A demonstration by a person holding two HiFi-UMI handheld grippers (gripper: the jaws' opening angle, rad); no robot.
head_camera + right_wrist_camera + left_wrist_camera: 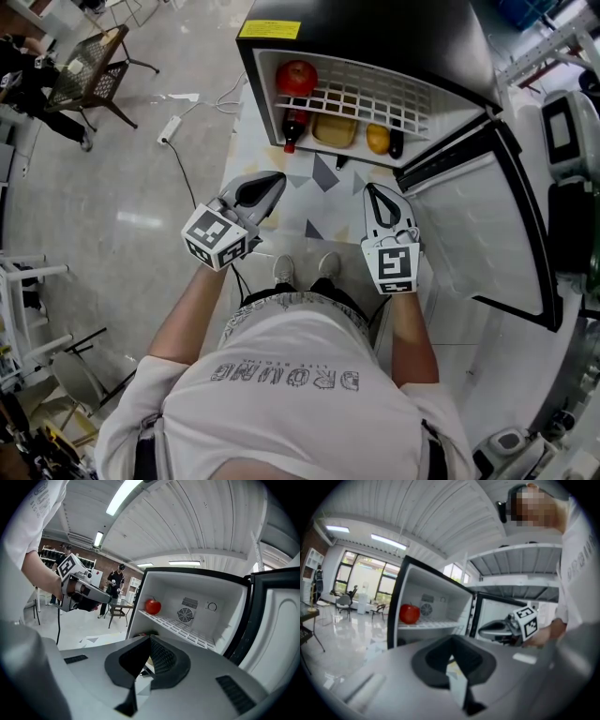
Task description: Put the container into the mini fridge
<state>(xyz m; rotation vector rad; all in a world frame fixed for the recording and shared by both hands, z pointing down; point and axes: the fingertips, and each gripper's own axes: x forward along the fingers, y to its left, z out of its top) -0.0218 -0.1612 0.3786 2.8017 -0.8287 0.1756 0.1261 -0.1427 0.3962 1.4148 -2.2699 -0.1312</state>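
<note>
1. Mini fridge (375, 28): black top, white inside, standing open. I place everything below relative to it.
2. Door (478, 225): swung wide off the fridge's right side, with its pale inner lining facing up at me.
3. Left gripper (277, 178): I hold it in front of the fridge's opening, toward the left edge and clear of the cabinet. Its own view shows the jaw tips pressed together with nothing between them.
4. Right gripper (371, 188): also in front of the fridge, nearer the door side and touching nothing. The jaws meet at the tips and hold nothing.
5. Wire shelf (366, 94): white, spanning the fridge interior.
6. Container (335, 129): yellowish and already inside the fridge. It sits on the level under the wire shelf at about mid-width, apart from both grippers.
7. Apple (296, 77): red, on the wire shelf by the fridge's left wall.
8. Bottle (292, 127): dark with red on it, on the lower level at the fridge's left, just beside the container.
9. Yellow fruit (378, 139): on the lower level, on the container's door side. A small dark item (397, 142) lies just beside it; I cannot tell what it is.
</note>
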